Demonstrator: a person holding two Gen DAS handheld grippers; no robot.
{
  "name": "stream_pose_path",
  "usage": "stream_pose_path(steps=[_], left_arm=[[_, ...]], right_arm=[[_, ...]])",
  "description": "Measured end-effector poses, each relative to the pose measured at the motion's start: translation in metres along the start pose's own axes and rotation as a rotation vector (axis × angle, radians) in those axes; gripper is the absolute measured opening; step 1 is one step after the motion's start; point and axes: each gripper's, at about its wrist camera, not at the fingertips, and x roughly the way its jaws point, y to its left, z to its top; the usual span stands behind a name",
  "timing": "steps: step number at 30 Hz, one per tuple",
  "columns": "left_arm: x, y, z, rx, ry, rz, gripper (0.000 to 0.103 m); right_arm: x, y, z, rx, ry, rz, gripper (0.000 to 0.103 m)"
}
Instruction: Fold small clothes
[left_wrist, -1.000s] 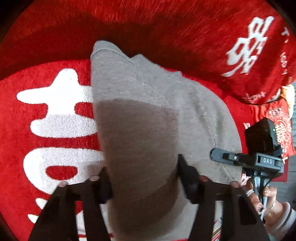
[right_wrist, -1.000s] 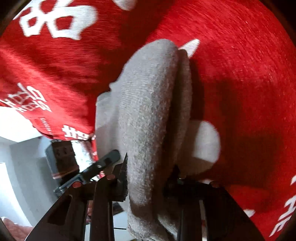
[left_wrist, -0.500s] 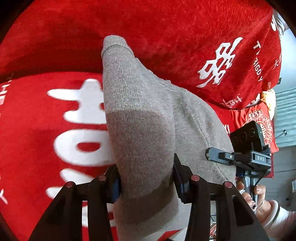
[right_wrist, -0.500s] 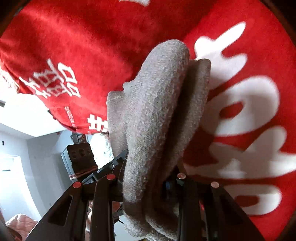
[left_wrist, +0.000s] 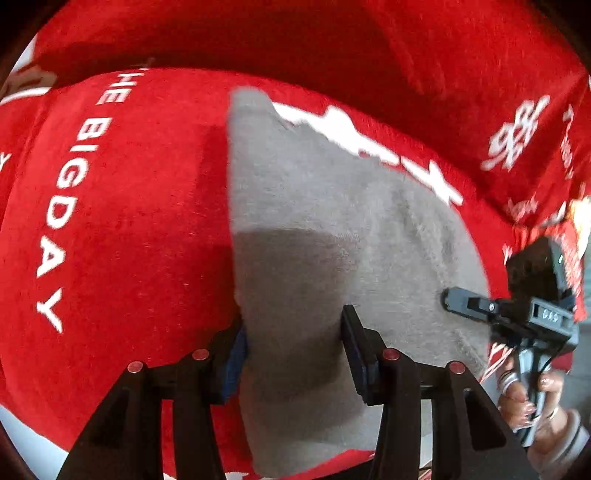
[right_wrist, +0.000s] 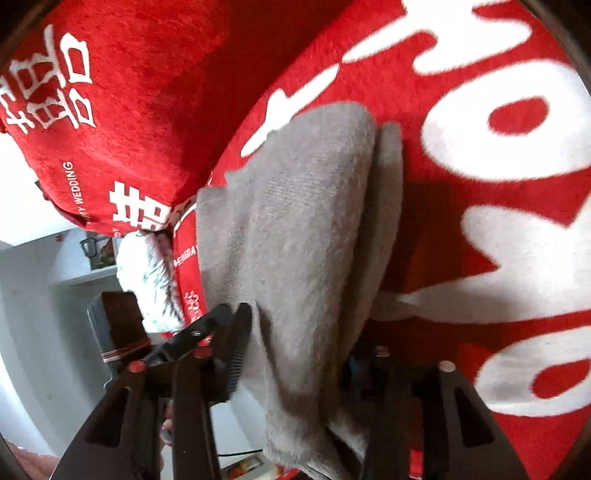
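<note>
Grey knitted garment (left_wrist: 332, 206) (fuzzy, doubled into layers), draped over the red printed cover, near end raised

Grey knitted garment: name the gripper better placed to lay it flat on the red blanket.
Left gripper: its jaws grip the grey knitted garment above the red blanket; the right gripper's jaws are opening.

A plain light grey knitted garment (left_wrist: 332, 206) lies on a bright red plush cover (left_wrist: 140, 221) printed with large white lettering and white Chinese characters. The left hand-held gripper (left_wrist: 293, 343) is black with blue pads and small red rivets. The right hand-held gripper (right_wrist: 303, 354) is black, also with red rivets.
</note>
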Motion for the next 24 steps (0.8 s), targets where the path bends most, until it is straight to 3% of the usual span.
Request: stream_pose_path(steps=[1, 2, 4, 6, 8, 11, 14, 16, 17, 20, 24], left_arm=[[-0.006, 0.002, 0.001, 0.004, -0.021, 0.013, 0.049], [-0.011, 0.003, 0.001, 0.010, -0.038, 0.023, 0.049], [-0.018, 0.004, 0.004, 0.014, -0.066, 0.041, 0.049], [-0.019, 0.005, 0.007, 0.024, -0.073, 0.061, 0.049], [-0.018, 0.001, 0.009, 0.056, -0.079, 0.099, 0.049], [-0.006, -0.002, 0.006, 0.109, -0.071, 0.168, 0.049], [0.006, -0.001, 0.001, 0.141, -0.074, 0.215, 0.063], [0.008, -0.005, 0.000, 0.162, -0.090, 0.251, 0.070], [0.007, -0.006, 0.000, 0.170, -0.091, 0.263, 0.070], [-0.002, -0.006, -0.004, 0.182, -0.088, 0.292, 0.070], [-0.016, 0.001, -0.018, 0.178, -0.078, 0.309, 0.070]], right_arm=[[-0.004, -0.002, 0.000, 0.011, -0.017, -0.011, 0.054], [-0.008, -0.007, 0.002, 0.039, -0.034, -0.017, 0.047], [-0.014, -0.014, 0.003, 0.074, -0.049, -0.031, 0.022], [-0.019, -0.002, 0.001, 0.010, -0.071, -0.070, 0.022], [-0.022, 0.023, -0.006, -0.130, -0.086, -0.163, 0.022], [-0.021, 0.033, -0.016, -0.236, -0.115, -0.299, 0.022], [-0.016, 0.007, -0.014, -0.248, -0.108, -0.441, 0.025], [-0.016, 0.000, -0.011, -0.214, -0.109, -0.443, 0.031], [-0.023, -0.003, -0.010, -0.180, -0.127, -0.451, 0.038], [-0.042, -0.005, -0.014, -0.121, -0.153, -0.449, 0.044], [-0.069, -0.004, -0.041, -0.090, -0.147, -0.306, 0.044]])
